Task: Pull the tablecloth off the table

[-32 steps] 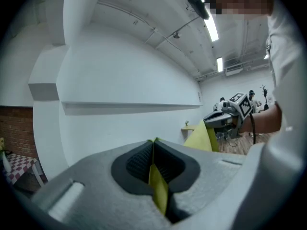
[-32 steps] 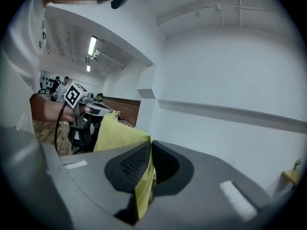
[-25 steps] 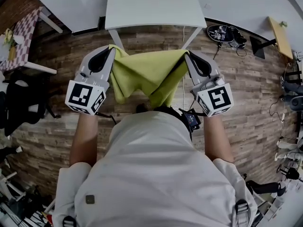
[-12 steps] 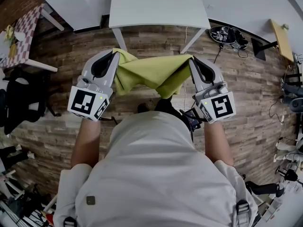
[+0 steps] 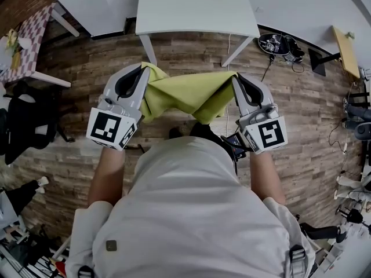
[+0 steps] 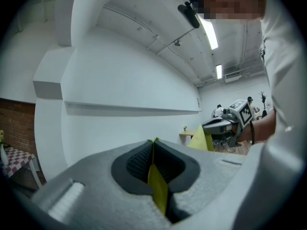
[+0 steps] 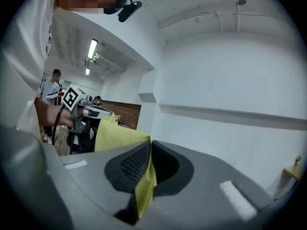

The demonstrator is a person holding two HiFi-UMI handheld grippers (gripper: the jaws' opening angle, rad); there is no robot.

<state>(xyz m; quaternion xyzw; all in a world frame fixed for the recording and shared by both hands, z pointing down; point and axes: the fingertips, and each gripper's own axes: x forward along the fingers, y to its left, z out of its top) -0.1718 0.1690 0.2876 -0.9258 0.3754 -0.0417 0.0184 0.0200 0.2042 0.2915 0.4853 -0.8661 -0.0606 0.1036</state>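
Note:
A yellow-green tablecloth (image 5: 188,94) hangs in the air between my two grippers, clear of the bare white table (image 5: 197,7) beyond it. My left gripper (image 5: 143,68) is shut on the cloth's left corner, and a strip of cloth (image 6: 157,188) shows pinched between its pads. My right gripper (image 5: 234,76) is shut on the right corner, with cloth (image 7: 145,188) squeezed between its pads. The cloth sags and folds in the middle, in front of the person's body. Both grippers point upward in the gripper views.
The wooden plank floor (image 5: 313,120) lies below. A checkered table (image 5: 26,42) and a black chair (image 5: 23,120) stand at the left. Black gear and cables (image 5: 278,42) lie at the right, near a wooden shelf (image 5: 342,45). Another white table (image 5: 81,2) stands at the back left.
The view has drawn back from the white table, which sits a little farther away. Both grippers have risen slightly, still holding the cloth, which hangs shorter between them.

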